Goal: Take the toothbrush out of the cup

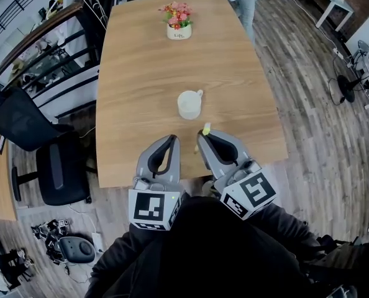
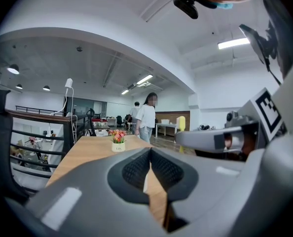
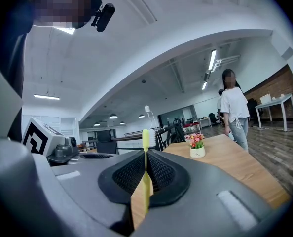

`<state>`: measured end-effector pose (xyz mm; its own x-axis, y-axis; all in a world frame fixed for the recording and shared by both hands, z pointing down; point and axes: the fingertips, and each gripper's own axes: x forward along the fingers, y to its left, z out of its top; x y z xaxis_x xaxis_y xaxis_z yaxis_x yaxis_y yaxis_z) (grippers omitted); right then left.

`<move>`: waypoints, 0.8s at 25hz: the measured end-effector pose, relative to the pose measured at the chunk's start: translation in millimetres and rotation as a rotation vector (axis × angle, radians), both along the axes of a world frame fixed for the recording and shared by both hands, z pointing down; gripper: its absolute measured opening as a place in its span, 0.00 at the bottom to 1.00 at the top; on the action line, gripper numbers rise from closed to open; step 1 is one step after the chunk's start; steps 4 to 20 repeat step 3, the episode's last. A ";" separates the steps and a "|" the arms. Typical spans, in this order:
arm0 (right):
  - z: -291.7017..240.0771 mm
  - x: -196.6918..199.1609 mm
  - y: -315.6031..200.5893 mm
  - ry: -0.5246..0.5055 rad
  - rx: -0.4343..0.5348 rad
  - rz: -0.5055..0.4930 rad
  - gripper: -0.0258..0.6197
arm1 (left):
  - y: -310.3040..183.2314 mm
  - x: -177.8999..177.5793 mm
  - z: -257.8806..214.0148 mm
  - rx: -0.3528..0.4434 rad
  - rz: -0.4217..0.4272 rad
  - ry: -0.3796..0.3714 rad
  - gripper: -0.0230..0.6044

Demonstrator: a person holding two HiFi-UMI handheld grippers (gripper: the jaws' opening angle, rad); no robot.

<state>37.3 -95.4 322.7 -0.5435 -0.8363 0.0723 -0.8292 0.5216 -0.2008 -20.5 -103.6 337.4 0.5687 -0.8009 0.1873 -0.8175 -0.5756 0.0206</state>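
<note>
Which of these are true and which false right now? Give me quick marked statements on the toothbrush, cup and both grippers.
1. The right gripper is shut on the yellow toothbrush. True.
2. The white cup stands upright on the table. True.
3. The toothbrush is standing in the cup. False: it is out of the cup, clamped in the right gripper.
4. The left gripper holds the cup. False: its jaws are together with nothing between them.
5. The flower pot stands between the cup and the grippers. False: it stands beyond the cup, at the table's far end.
</note>
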 end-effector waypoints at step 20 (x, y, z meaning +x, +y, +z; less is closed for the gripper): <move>1.6 3.0 0.9 -0.003 -0.005 0.002 0.06 | 0.2 2.4 2.5 -0.006 0.002 -0.002 0.05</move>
